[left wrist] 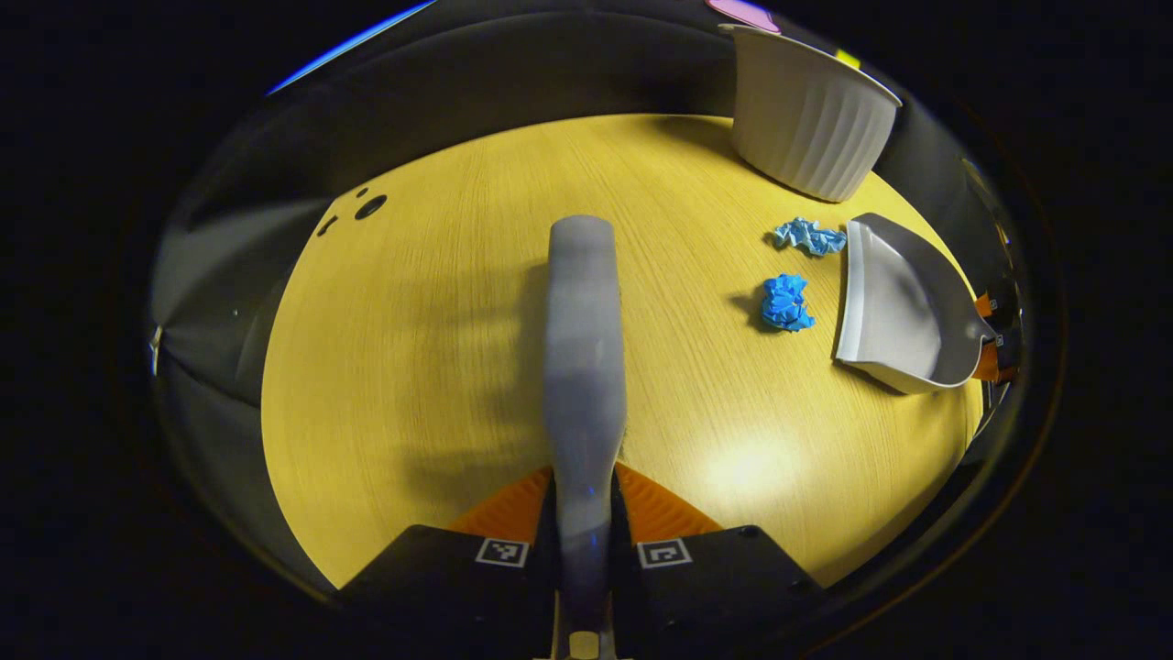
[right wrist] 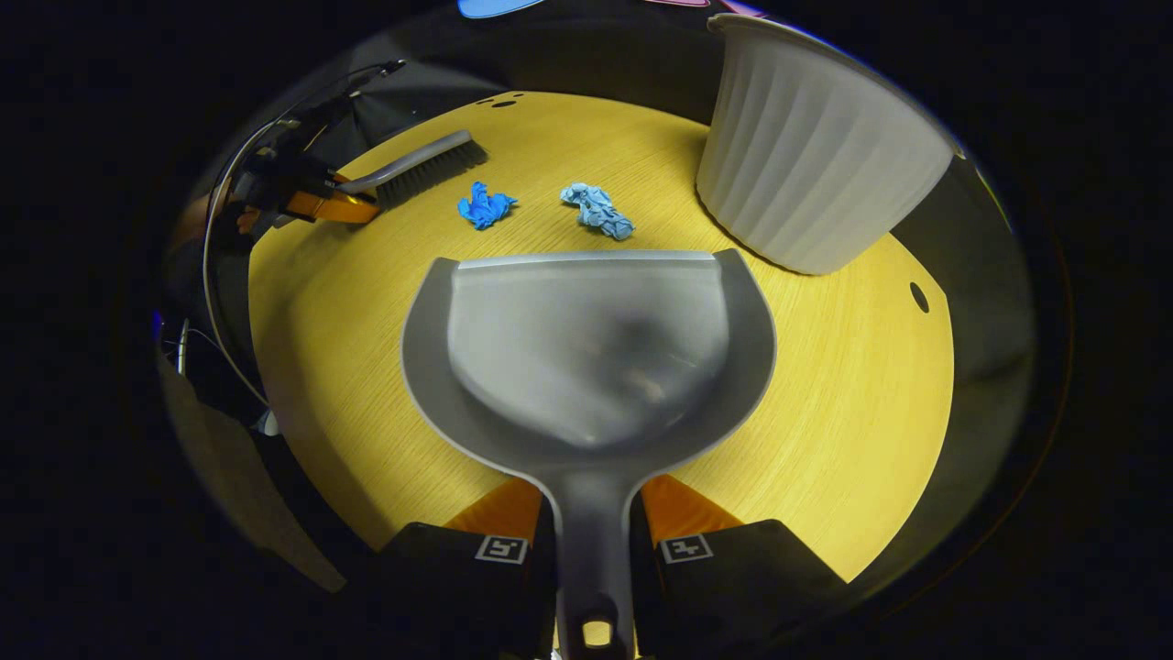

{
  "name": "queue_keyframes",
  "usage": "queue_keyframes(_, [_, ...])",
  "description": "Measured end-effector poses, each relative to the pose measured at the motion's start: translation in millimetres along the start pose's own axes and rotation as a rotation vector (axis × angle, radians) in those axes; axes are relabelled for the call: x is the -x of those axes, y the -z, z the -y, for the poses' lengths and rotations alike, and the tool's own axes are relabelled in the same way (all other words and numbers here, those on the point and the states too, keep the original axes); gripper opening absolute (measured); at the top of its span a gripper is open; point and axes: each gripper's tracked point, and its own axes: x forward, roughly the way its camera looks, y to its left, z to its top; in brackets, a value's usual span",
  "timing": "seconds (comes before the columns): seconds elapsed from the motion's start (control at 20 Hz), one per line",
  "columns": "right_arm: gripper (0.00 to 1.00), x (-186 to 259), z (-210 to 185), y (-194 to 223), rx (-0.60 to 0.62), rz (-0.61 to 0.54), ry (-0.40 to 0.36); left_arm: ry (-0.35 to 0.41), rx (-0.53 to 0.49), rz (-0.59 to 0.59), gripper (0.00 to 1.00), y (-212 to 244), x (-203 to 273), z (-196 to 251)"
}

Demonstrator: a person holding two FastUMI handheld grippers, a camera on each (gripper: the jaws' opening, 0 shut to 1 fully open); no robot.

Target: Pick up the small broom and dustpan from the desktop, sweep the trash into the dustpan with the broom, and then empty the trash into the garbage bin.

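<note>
The broom [left wrist: 583, 367] stands gripped in the left gripper [left wrist: 584, 513], its bristles hidden behind the handle there. The dustpan [right wrist: 586, 357] is clamped by its handle in the right gripper [right wrist: 591, 522], mouth facing two crumpled blue scraps [right wrist: 485, 205] on the desktop [right wrist: 825, 412] beside the ribbed bin [right wrist: 806, 165], whose rim is cut off.

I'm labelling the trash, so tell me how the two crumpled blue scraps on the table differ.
The darker blue scrap is a saturated blue; the paler blue scrap is washed-out. The darker one lies nearer the broom, the paler one nearer the bin and the dustpan lip. The darker looks balled, the paler stretched out. Both lie loose on the table, unswept.
</note>
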Motion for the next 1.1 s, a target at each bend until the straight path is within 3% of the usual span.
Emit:
queue_keyframes(0.55, [0.37, -10.0, -3.3, -6.7, 0.017, 0.002, -0.041, 0.093, -0.154, 0.028, 0.28, -67.7, -23.5, 75.6])
queue_keyframes(0.8, [0.37, -9.6, -3.6, -7.0, 0.023, 0.003, -0.039, 0.190, -0.234, 0.019, 0.28, -76.3, -19.0, 128.6])
queue_keyframes(1.1, [0.37, -10.8, -3.2, -4.8, 0.033, 0.015, -0.035, 0.331, -0.249, 0.022, 0.28, -74.1, -1.3, 182.0])
